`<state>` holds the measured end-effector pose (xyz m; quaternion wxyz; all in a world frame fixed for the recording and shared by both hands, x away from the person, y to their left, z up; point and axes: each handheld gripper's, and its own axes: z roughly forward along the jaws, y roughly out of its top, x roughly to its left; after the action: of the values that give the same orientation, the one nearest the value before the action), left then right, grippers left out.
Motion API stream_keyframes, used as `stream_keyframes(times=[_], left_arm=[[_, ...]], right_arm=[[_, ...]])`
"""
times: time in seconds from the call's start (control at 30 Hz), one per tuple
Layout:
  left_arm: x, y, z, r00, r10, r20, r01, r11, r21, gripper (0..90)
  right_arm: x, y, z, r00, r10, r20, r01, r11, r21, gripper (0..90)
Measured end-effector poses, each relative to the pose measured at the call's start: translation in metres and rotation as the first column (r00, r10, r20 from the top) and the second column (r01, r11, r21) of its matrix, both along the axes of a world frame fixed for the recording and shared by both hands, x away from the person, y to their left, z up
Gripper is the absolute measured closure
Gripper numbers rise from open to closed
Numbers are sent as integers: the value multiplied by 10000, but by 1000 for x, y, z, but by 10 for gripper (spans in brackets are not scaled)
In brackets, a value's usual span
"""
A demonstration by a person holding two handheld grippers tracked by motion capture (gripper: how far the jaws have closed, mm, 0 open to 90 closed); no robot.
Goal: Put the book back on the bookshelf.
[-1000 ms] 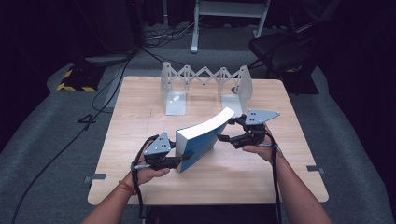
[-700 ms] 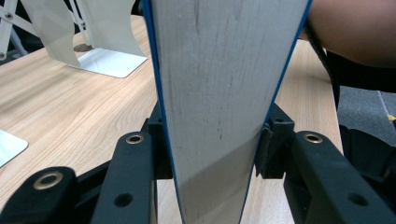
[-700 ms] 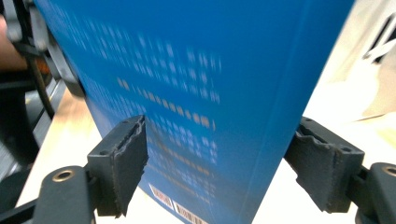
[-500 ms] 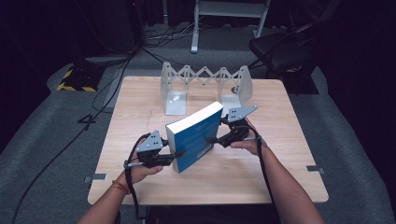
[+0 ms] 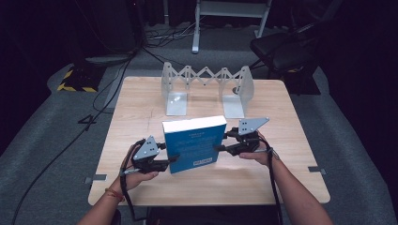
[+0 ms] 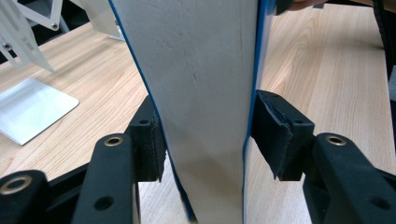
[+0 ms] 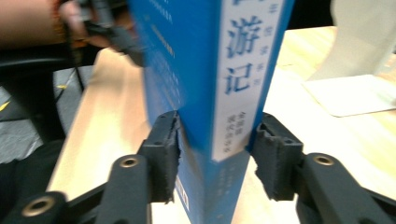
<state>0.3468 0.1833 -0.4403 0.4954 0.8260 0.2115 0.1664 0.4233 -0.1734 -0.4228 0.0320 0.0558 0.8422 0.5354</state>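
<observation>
Table of pale wood, seen from above on a grey carpeted floor, with a person's two forearms coming in from the near edge. At the far side of the table stands a metal book rack with two upright end plates joined by a zigzag lattice; it holds nothing. In front of the rack, near the middle of the table, a thick blue book stands upright on its lower edge, front cover facing the person and white page block showing along the top.

The left gripper clamps the book's lower left edge. In the left gripper view the white page edge runs up between the two black jaws, and both pads press against the covers; these jaws have just been opening a little, yet the book remains pinched.

The right gripper grips the book's right side, at the spine. In the right gripper view the blue spine with a white label of Chinese characters sits between the jaws, which have just been closing and now press on both sides of it. The left hand appears blurred beyond the book.
</observation>
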Motion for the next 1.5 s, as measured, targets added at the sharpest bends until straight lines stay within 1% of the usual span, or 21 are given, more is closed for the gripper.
stream_keyframes(times=[0.03, 0.1, 0.2, 0.27, 0.33, 0.37, 0.43, 0.53, 0.6, 0.67, 0.77, 0.8, 0.87, 0.93, 1.0, 1.03, 1.2, 1.27, 1.3, 1.33, 1.5], left_arm=[[0, 1, 0, 9999, -91, -134, 90, 9999, -77, 455], [-1, 2, 0, 9995, -224, -201, 221, 9996, -175, 454], [0, 2, 0, 9992, -313, -242, 308, 9993, -211, 452], [2, 1, 0, 9992, -264, -310, 255, 9993, -275, 448], [5, 1, 0, 9992, -260, -303, 250, 9992, -320, 448], [5, 1, 0, 9991, -286, -301, 276, 9991, -337, 450], [6, 1, 0, 9994, -241, -259, 234, 9993, -284, 452], [7, 0, 0, 9995, -261, -150, 257, 9994, -238, 453], [10, -5, 0, 9998, -164, -142, 161, 9997, -205, 446], [14, -10, 0, 9997, -173, -190, 169, 9997, -196, 426], [19, -17, 0, 9995, -254, -191, 250, 9995, -190, 423], [20, -24, 0, 9992, -329, -207, 324, 9992, -218, 423], [25, -39, 0, 9988, -440, -230, 436, 9988, -205, 409], [28, -45, 0, 9982, -535, -262, 530, 9984, -193, 402], [36, -59, 2, 9967, -755, -295, 752, 9971, -123, 392], [39, -65, 2, 9960, -838, -314, 836, 9965, -87, 383], [52, -94, 3, 9915, -1249, -356, 1250, 9921, 25, 363], [56, -104, 4, 9891, -1424, -387, 1427, 9898, 40, 362], [58, -108, 4, 9885, -1460, -400, 1462, 9893, 25, 352], [60, -113, 4, 9881, -1488, -400, 1490, 9888, 29, 348], [61, -115, 3, 9884, -1494, -279, 1497, 9887, 77, 333]], right_arm=[[-5, -1, 1, 9997, 206, 87, -206, 9998, -33, 580], [-14, -3, 2, 9983, 566, 171, -563, 9983, -153, 589], [-18, -2, 3, 9984, 508, 253, -503, 9986, -188, 585], [-17, 1, 3, 9985, 488, 246, -483, 9987, -187, 557], [-13, 9, 2, 9975, 694, -107, -696, 9975, -146, 517], [-9, 13, 1, 9955, 903, -280, -909, 9957, -178, 533], [-5, 22, -1, 9943, 1052, -184, -1059, 9935, -419, 575], [-6, 27, -2, 9955, 947, 43, -945, 9949, -343, 592], [-10, 24, -5, 9969, 773, 176, -771, 9969, -135, 611], [-18, 22, -5, 9989, 283, 368, -278, 9995, -125, 614], [-23, 13, -7, 9990, -211, 397, 209, 9998, 36, 614], [-23, 13, -7, 9990, -211, 397, 209, 9998, 36, 614], [-29, -3, -7, 9973, -594, 432, 590, 9982, 109, 615], [-31, -8, -7, 9963, -733, 459, 729, 9973, 119, 614], [-35, -18, -8, 9931, -1082, 455, 1073, 9940, 218, 614], [-39, -25, -8, 9892, -1380, 497, 1370, 9903, 229, 612], [-46, -48, -7, 9765, -2059, 639, 2047, 9785, 257, 601], [-48, -56, -6, 9707, -2326, 602, 2294, 9718, 545, 599], [-49, -61, -5, 9645, -2567, 613, 2527, 9653, 660, 600], [-49, -63, -5, 9630, -2628, 597, 2586, 9635, 697, 601], [-48, -64, -6, 9598, -2769, 462, 2729, 9589, 777, 600]])
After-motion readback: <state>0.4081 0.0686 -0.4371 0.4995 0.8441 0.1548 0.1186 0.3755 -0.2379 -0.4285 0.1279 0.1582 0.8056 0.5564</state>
